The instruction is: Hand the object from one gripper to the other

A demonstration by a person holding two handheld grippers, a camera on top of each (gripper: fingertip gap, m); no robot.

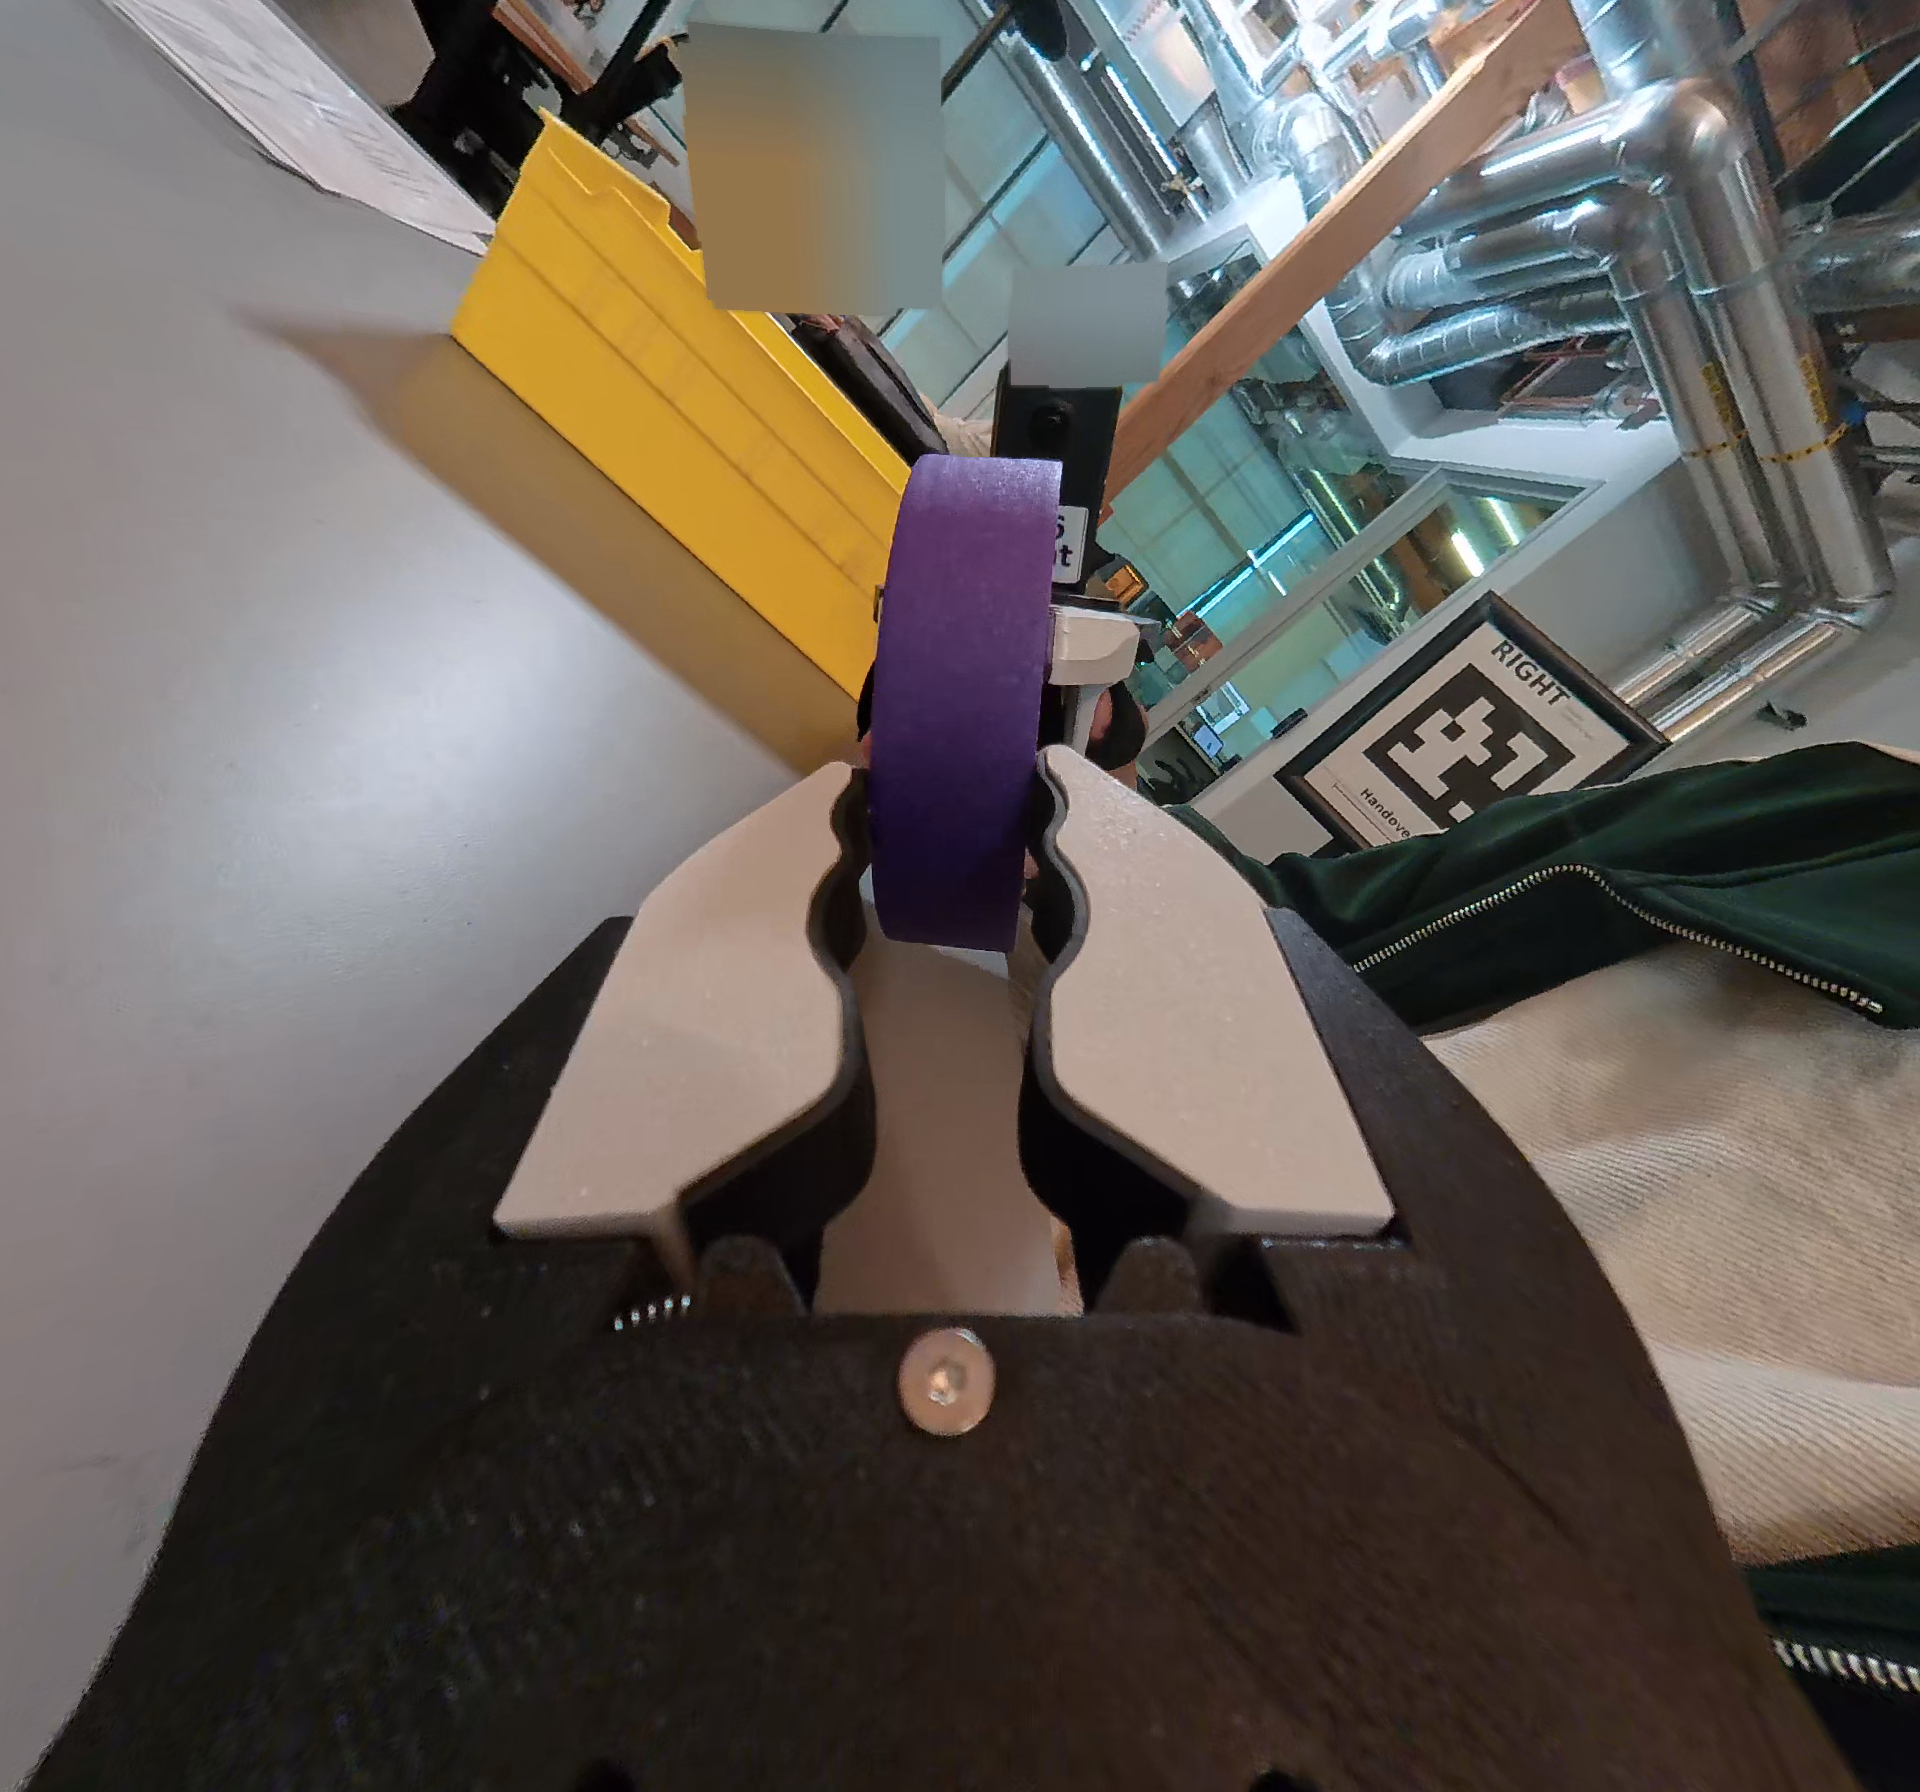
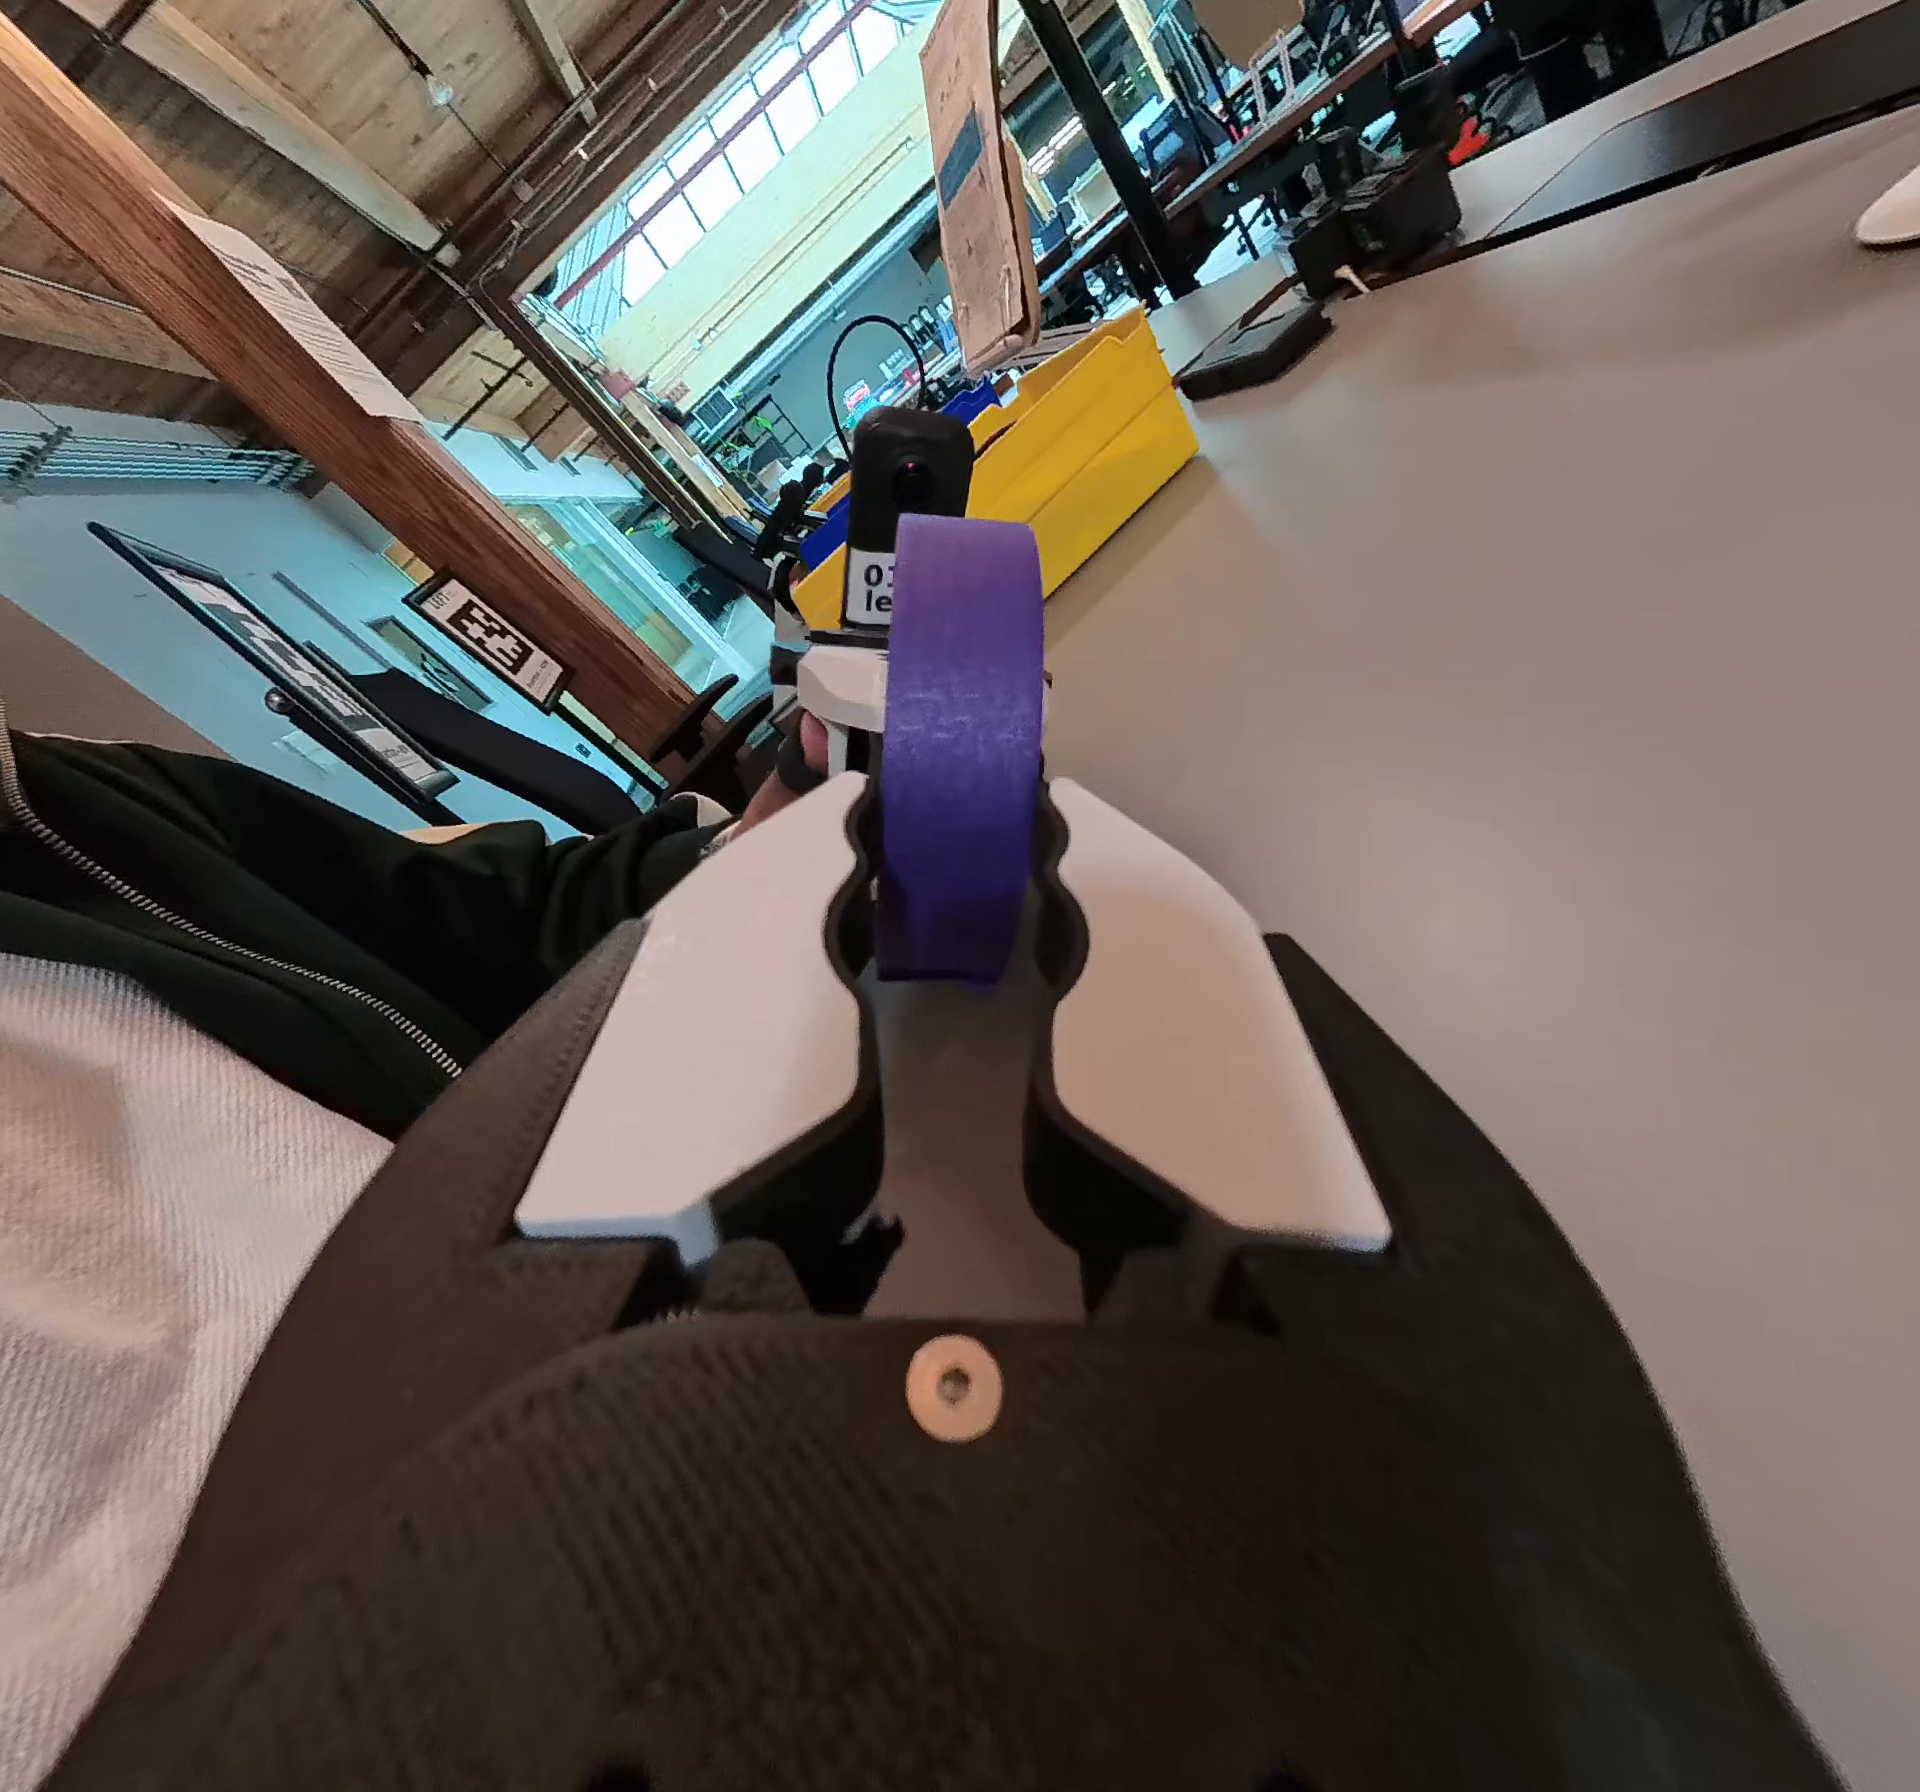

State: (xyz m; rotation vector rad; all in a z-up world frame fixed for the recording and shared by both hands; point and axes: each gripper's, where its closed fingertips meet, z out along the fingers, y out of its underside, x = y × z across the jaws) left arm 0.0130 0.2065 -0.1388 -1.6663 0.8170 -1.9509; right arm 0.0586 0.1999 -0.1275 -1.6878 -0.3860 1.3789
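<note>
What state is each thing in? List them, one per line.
Purple tape roll: on edge, held off the table between both tongs.
Left tongs: shut on the roll's near side.
Right tongs: shut on the opposite side.
Yellow bin: standing on the table, contents hidden.

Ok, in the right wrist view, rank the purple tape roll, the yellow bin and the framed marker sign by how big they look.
1. Yellow bin and purple tape roll: alike, and the roll is far nearer, so unranked.
2. Framed marker sign: smallest.
</note>
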